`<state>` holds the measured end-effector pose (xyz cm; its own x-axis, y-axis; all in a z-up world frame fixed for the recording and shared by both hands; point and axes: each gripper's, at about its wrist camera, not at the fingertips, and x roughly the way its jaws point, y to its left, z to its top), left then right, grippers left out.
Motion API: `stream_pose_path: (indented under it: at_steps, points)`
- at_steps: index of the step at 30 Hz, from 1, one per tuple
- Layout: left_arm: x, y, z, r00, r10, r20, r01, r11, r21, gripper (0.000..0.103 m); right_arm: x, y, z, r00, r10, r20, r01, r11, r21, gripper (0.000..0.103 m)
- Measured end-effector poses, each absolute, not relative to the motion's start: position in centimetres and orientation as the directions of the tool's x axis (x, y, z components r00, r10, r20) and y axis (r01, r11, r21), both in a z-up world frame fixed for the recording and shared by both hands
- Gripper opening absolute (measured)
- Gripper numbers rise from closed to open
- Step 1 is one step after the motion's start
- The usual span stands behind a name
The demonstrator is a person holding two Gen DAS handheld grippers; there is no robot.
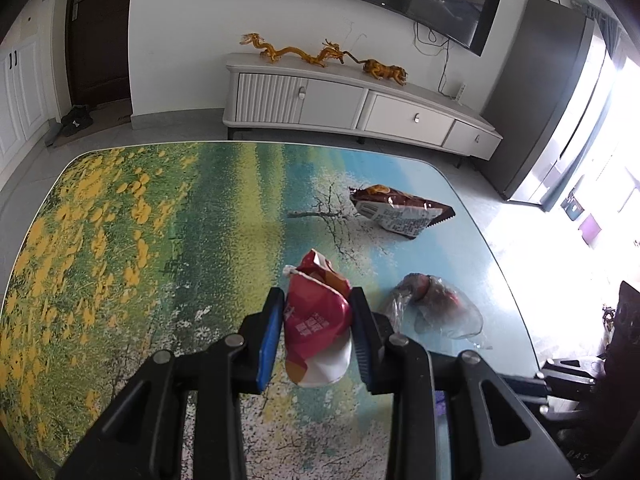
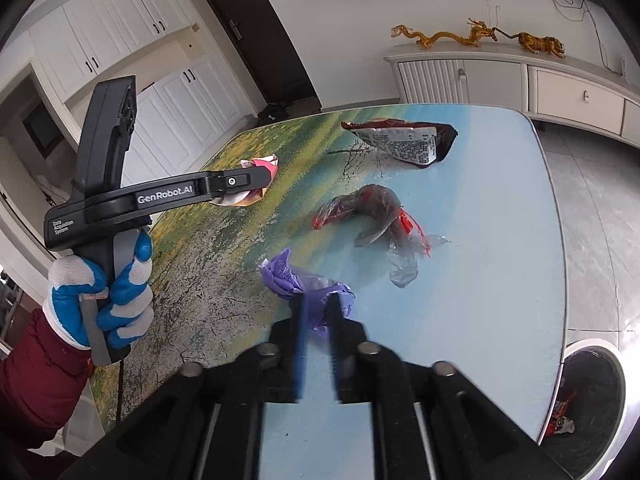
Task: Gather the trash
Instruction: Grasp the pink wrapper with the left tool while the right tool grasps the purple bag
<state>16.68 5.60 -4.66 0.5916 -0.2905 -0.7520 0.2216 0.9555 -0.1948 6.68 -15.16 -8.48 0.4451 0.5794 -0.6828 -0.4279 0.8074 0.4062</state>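
Note:
My left gripper is shut on a crumpled red and white wrapper, held over the painted table. The wrapper also shows past the left gripper in the right wrist view. My right gripper is shut on a crumpled purple wrapper near the table's front edge. A brown snack bag lies at the far right of the table and also shows in the right wrist view. A clear plastic bag with red bits lies between them and shows in the right wrist view.
A round trash bin with some trash inside stands on the floor off the table's right front corner. A white TV cabinet with dragon and tiger figurines stands behind the table. A gloved hand holds the left gripper's handle.

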Motion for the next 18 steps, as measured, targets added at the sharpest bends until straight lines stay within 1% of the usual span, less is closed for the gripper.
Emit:
stream_pose_path:
  at_steps: [1, 2, 8, 15, 16, 17, 18]
  points:
    - [16.6, 5.7, -4.7, 0.592, -0.291, -0.752, 0.221, 0.955, -0.196, 0.031, 6.6, -15.2, -8.6, 0.448, 0.579, -0.682, -0.426, 0.808, 0.407, 0.038]
    - [16.5, 5.8, -4.7, 0.592, -0.291, -0.751, 0.220, 0.956, -0.197, 0.031, 6.6, -15.1, -8.6, 0.451, 0.580, -0.678, -0.425, 0.808, 0.409, 0.044]
    - [16.4, 6.0, -4.9, 0.592, -0.306, -0.746, 0.220, 0.951, -0.216, 0.031, 7.2, -14.4, -8.8, 0.444, 0.578, -0.685, -0.434, 0.807, 0.400, 0.044]
    - [15.6, 5.9, -4.7, 0.601, -0.302, -0.740, 0.231, 0.952, -0.201, 0.031, 8.3, -13.0, -10.1, 0.426, 0.554, -0.716, -0.435, 0.819, 0.375, 0.043]
    - [15.3, 5.9, -4.4, 0.607, -0.298, -0.736, 0.231, 0.953, -0.196, 0.031, 8.2, -12.9, -10.3, 0.427, 0.548, -0.719, -0.433, 0.822, 0.370, 0.041]
    - [15.1, 5.8, -4.2, 0.613, -0.295, -0.733, 0.231, 0.954, -0.192, 0.031, 8.1, -12.9, -10.4, 0.424, 0.553, -0.718, -0.432, 0.820, 0.377, 0.031]
    - [14.8, 5.8, -4.0, 0.618, -0.293, -0.729, 0.231, 0.955, -0.188, 0.031, 8.1, -12.9, -10.4, 0.424, 0.556, -0.715, -0.429, 0.818, 0.382, 0.030]
